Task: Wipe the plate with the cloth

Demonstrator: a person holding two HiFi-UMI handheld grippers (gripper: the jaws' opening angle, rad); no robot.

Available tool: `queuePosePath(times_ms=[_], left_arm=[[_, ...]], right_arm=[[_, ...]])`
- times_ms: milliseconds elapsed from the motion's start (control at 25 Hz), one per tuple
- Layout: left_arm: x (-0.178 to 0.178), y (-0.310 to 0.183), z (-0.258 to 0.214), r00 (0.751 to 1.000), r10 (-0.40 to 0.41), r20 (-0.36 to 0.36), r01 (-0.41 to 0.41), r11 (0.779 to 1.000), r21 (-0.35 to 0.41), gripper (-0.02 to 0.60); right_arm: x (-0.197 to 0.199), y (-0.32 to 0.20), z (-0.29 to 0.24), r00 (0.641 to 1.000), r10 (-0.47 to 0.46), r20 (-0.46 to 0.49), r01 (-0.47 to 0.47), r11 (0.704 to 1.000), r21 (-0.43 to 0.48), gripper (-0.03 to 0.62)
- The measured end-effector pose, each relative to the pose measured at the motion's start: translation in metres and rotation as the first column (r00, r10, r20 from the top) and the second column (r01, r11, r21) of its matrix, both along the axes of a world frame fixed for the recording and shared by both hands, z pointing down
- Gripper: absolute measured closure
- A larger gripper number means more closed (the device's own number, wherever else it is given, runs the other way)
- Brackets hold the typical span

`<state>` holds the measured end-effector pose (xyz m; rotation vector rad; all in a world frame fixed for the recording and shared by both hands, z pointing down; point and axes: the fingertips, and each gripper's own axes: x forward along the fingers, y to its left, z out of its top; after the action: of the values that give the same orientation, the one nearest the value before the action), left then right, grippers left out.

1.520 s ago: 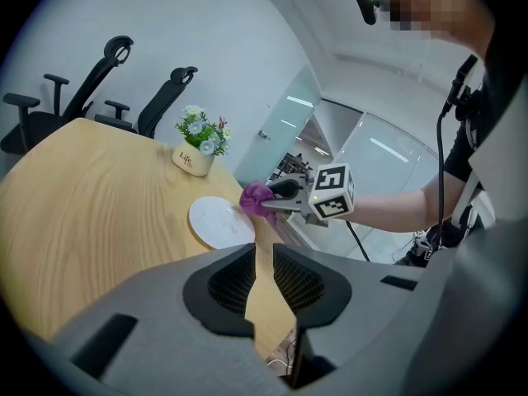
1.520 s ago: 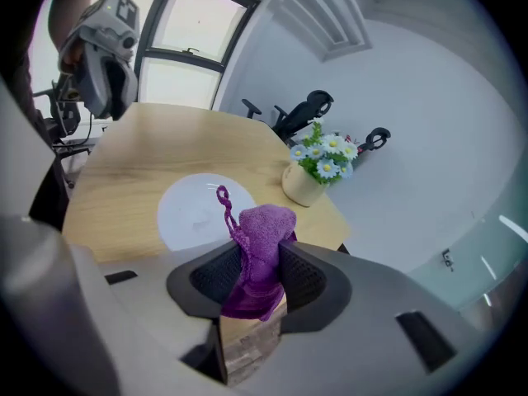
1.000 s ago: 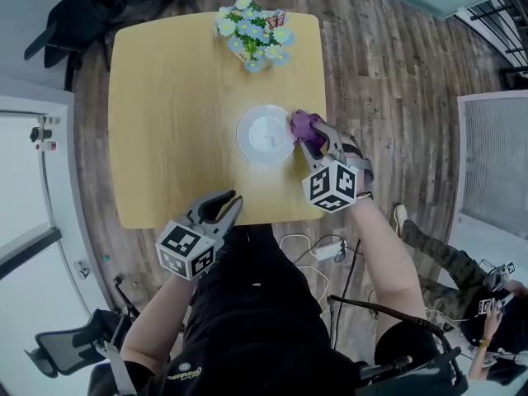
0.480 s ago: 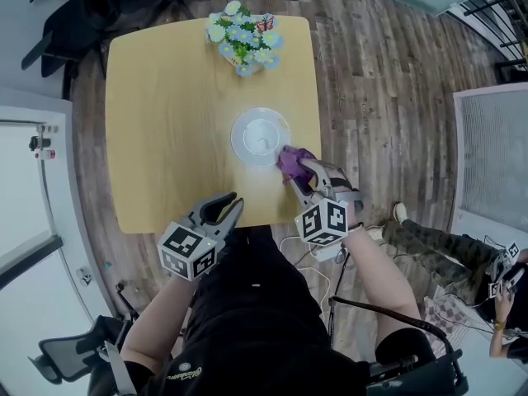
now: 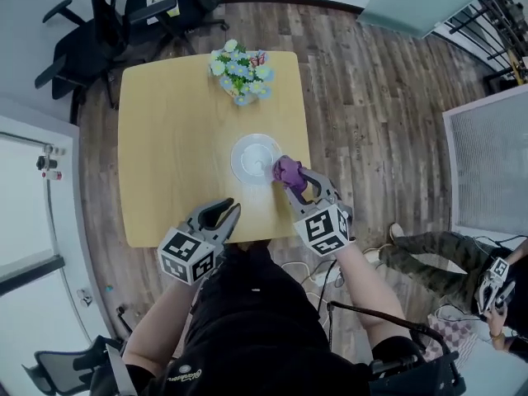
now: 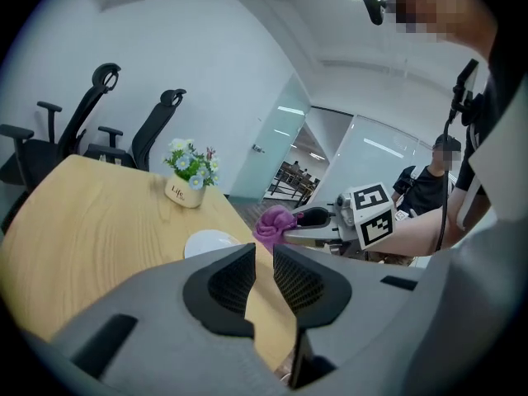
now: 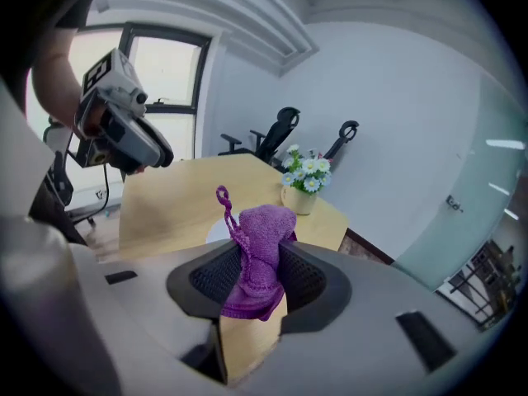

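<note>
Standing at the far left, two black office chairs flank one yellow wooden table. One left gripper hangs over the table's near edge, its jaws drawn almost together with nothing between them. One pot of flowers sits at the far edge. One white plate lies near the middle. One purple cloth, pinched in the right gripper, meets the plate's right rim; whether it touches cannot be told. One other person is at the far right.
</note>
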<state>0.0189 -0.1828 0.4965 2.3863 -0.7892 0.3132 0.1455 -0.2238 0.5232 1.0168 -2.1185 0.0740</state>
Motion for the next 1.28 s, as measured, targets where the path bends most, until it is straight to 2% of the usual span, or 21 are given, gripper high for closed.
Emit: queuePosePath(times_ms=[200,400,560,720,840,1000,1280], left_arm=[[0.003,-0.021,-0.051,1.000,-0.015,-0.014,0.016,0.992,0.121,0.514],[0.005,-0.037,-0.100,0.999,-0.026,-0.031,0.033,0.970,0.240,0.514],[0.003,-0.042,-0.137,0.998,-0.040,-0.056,0.056,0.946,0.318,0.514],[0.000,-0.041,-0.167,0.996,-0.048,-0.076,0.073,0.920,0.385,0.514],[-0.002,-0.042,-0.184,0.994,-0.056,-0.089,0.088,0.903,0.420,0.514],[-0.002,-0.040,-0.194,0.994,-0.061,-0.094,0.097,0.888,0.449,0.514],[-0.005,-0.040,-0.196,0.993,-0.067,-0.093,0.102,0.887,0.450,0.514]], right_arm=[[-0.012,-0.009,-0.055,0.976,0.092,0.197,-0.101,0.994,0.035,0.459],[-0.021,-0.016,-0.112,0.945,0.102,0.312,-0.145,0.982,0.118,0.459],[-0.024,-0.014,-0.165,0.896,0.099,0.433,-0.186,0.969,0.162,0.459],[-0.029,-0.002,-0.209,0.827,0.077,0.556,-0.209,0.962,0.178,0.459],[-0.034,0.005,-0.230,0.803,0.044,0.594,-0.202,0.958,0.202,0.459],[-0.037,0.009,-0.241,0.789,0.019,0.614,-0.194,0.956,0.221,0.459],[-0.037,0.009,-0.247,0.774,0.009,0.634,-0.189,0.958,0.217,0.459]])
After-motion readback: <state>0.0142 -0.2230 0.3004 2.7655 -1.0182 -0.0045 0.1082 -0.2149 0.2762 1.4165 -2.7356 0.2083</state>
